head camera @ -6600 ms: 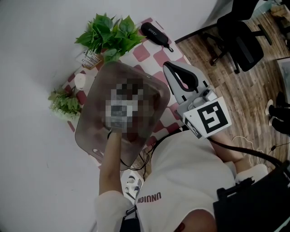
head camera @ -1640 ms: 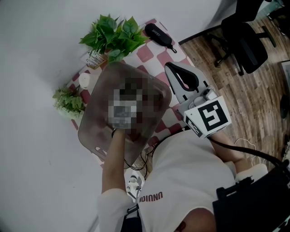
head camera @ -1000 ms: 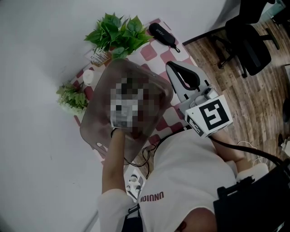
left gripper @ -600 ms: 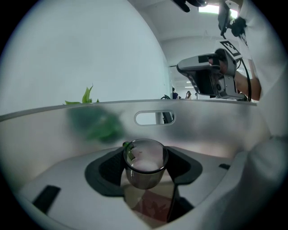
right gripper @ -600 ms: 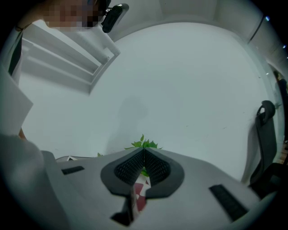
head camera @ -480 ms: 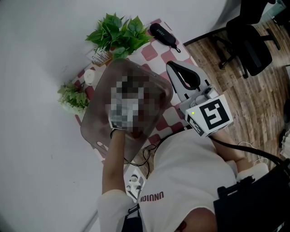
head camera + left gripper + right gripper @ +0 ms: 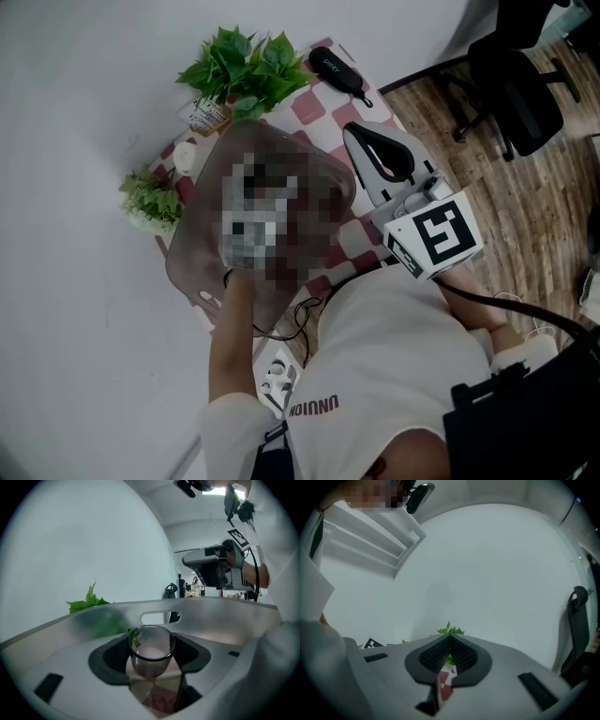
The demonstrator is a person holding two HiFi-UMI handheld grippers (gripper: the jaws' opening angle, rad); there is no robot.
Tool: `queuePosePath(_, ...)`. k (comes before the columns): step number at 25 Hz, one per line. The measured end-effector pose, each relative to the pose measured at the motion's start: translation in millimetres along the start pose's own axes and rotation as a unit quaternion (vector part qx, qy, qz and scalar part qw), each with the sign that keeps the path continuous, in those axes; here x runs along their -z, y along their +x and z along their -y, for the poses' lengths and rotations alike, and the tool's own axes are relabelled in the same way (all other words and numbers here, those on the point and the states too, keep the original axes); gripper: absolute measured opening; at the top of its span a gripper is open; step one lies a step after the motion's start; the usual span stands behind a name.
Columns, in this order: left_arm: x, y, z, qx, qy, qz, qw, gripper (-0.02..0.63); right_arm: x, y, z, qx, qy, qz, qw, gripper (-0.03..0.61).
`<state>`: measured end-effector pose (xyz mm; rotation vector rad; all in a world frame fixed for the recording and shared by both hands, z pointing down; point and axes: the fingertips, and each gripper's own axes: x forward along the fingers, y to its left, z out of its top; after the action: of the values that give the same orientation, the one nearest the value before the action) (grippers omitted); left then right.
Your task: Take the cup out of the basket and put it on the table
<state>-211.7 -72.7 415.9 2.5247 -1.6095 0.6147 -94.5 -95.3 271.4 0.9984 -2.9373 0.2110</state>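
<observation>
The clear glass cup [image 7: 150,660] stands upright between the black pads of my left gripper [image 7: 151,641], which press on both its sides, so the gripper is shut on it. Both are inside the translucent grey basket [image 7: 211,616], whose slotted handle shows just behind the cup. In the head view the person's left arm reaches into the basket [image 7: 187,267], and a blurred patch hides that gripper and the cup. My right gripper [image 7: 352,133] hangs right of the basket over the checked cloth [image 7: 314,108], and its jaws [image 7: 450,639] are shut on nothing.
A leafy potted plant [image 7: 239,70] stands behind the basket, a smaller plant [image 7: 150,202] to its left. A black case [image 7: 336,67] lies at the cloth's far edge. A white wall closes the left side. An office chair [image 7: 511,80] stands on the wood floor at right.
The head view has drifted a little. The left arm stays in the basket and the right gripper hangs in the same place.
</observation>
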Motion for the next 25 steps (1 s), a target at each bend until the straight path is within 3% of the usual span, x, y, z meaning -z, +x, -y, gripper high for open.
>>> queuePosePath(25,-54.2,-20.4,15.1,0.004,0.022,0.051,0.9985,0.281,-3.5,-9.5,-2.9,0.002,-0.001,0.009,1.0,0.018)
